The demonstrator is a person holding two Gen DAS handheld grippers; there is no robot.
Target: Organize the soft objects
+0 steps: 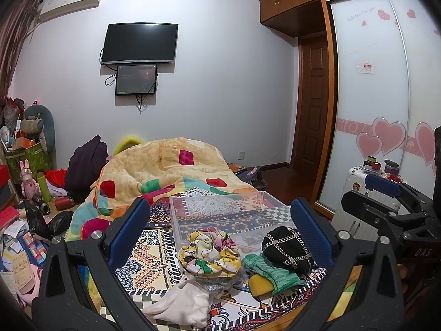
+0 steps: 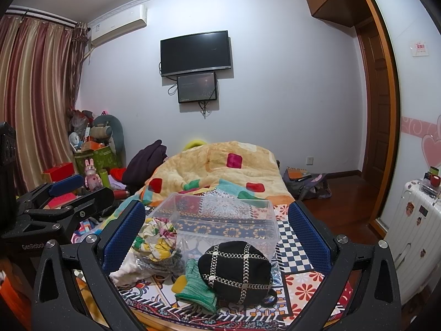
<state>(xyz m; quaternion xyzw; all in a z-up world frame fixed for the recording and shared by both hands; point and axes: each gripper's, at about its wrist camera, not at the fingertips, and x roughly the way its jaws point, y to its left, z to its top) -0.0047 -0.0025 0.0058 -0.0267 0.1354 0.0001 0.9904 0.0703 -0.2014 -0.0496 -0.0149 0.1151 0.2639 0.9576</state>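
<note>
A pile of soft things lies on the patterned bed cover in front of a clear plastic box. It holds a yellow floral cloth, a black cap with chain trim, a green knit piece, a yellow item and a white cloth. My left gripper is open and empty above the pile. My right gripper is open and empty, over the cap.
A yellow patchwork blanket is heaped behind the box. Clutter and boxes fill the floor at left. A white suitcase stands at right by the wardrobe. A bag lies on the floor.
</note>
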